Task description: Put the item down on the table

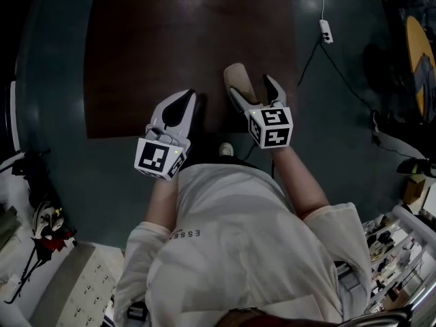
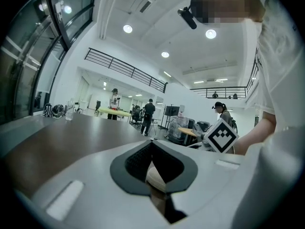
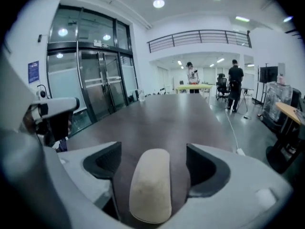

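A beige, oblong item [image 1: 238, 78] lies flat on the dark brown table [image 1: 150, 46], close to its near edge. My right gripper [image 1: 251, 87] stands open around it, one jaw on each side. In the right gripper view the item [image 3: 150, 190] lies lengthwise between the dark pads [image 3: 208, 168], with a strip of table showing on both sides, so nothing presses on it. My left gripper [image 1: 185, 102] hovers over the table edge to the left of the item, apart from it. Its jaws meet at the tips [image 2: 152, 144], with nothing between them.
The table's near edge runs just under both grippers. A white power strip [image 1: 326, 30] with its cable lies on the dark floor to the right. Cluttered shelves [image 1: 402, 251] stand at the lower right. People stand far off in the hall [image 3: 234, 82].
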